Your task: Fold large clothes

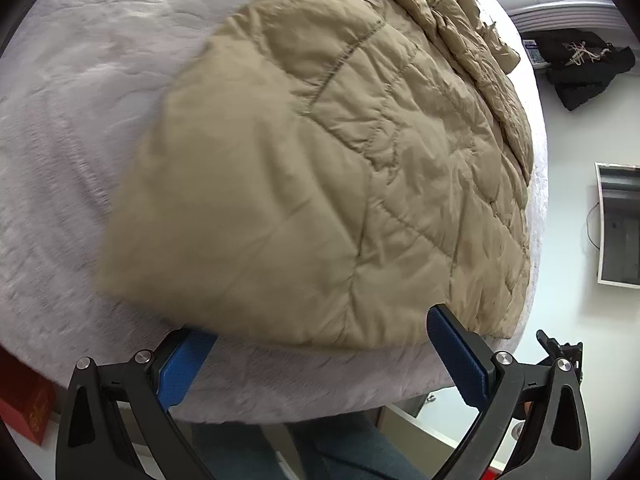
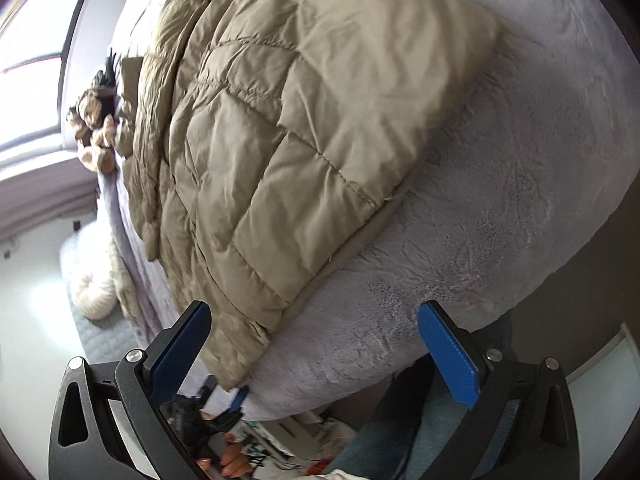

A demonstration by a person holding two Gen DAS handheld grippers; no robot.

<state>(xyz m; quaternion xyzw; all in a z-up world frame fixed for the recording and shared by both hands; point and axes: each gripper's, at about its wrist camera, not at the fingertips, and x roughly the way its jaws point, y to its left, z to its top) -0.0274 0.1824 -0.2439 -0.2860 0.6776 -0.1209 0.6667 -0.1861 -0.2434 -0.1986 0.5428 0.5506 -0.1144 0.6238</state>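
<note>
jacket: tan quilted puffer jacket [image 1: 340, 168], lies flat on the bed [image 1: 72, 128], partly folded, hem at the near edge
bed: grey fuzzy cover under the jacket
left tongs [image 1: 322, 356]: spread wide, empty, just off the jacket hem
right tongs [image 2: 316, 354]: spread wide, empty, straddling the jacket's near corner
plush toy [image 2: 94, 120]: at the jacket's far end

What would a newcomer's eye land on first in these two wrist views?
The big tan quilted puffer jacket fills both views, spread over the pale grey fuzzy bed cover. Next come the blue-padded jaws of the left gripper and right gripper, both open near the jacket's close edge. A brown plush toy sits at the far end.
</note>
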